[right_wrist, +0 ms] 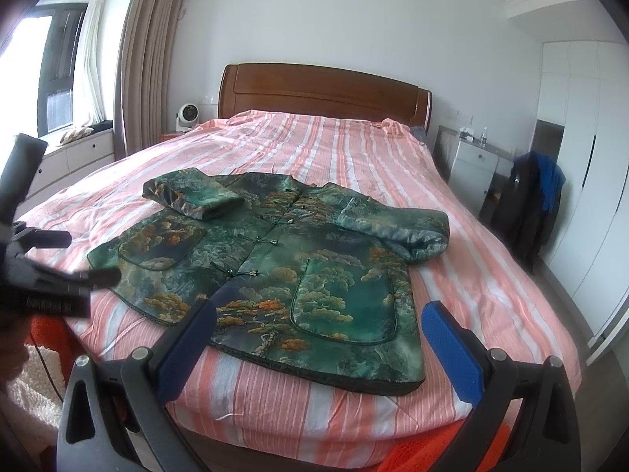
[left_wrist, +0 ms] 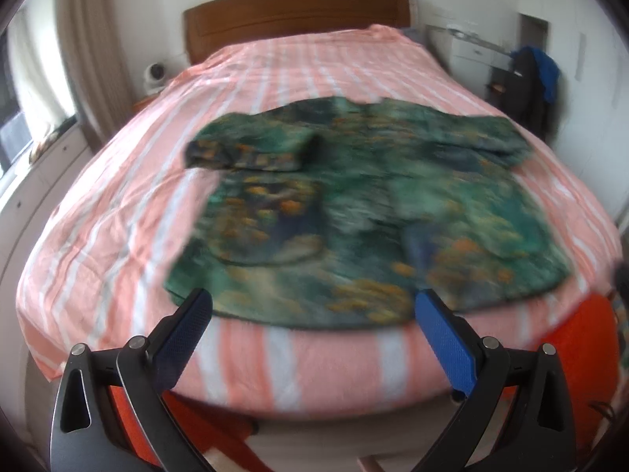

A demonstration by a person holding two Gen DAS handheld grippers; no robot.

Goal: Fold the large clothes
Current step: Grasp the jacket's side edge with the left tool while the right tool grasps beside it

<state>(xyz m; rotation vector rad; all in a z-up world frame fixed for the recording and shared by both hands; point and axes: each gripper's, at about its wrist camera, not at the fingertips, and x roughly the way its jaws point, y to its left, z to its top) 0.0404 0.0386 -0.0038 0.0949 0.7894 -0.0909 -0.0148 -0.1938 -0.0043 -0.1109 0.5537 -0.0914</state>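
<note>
A green padded jacket (right_wrist: 275,267) with orange tree print and knot buttons lies front up on the near end of the striped pink bed (right_wrist: 354,157). Its left-hand sleeve (right_wrist: 196,196) is folded across the chest, and the other sleeve (right_wrist: 405,232) lies bent at the right. My right gripper (right_wrist: 319,308) is open above the hem, holding nothing. The left wrist view is blurred. There the jacket (left_wrist: 354,204) fills the middle, and my left gripper (left_wrist: 314,303) hangs open over the near hem, empty. That left gripper (right_wrist: 51,275) also shows as a dark blur beside the jacket's left edge.
A wooden headboard (right_wrist: 322,94) closes the far end of the bed. A white fan (right_wrist: 186,116) stands on the left nightstand, by a window seat with drawers (right_wrist: 78,157). At the right are a white desk (right_wrist: 471,165), a chair draped with dark and blue clothes (right_wrist: 530,204), and wardrobes (right_wrist: 589,157). Orange fabric (left_wrist: 582,354) sits at the bed's foot.
</note>
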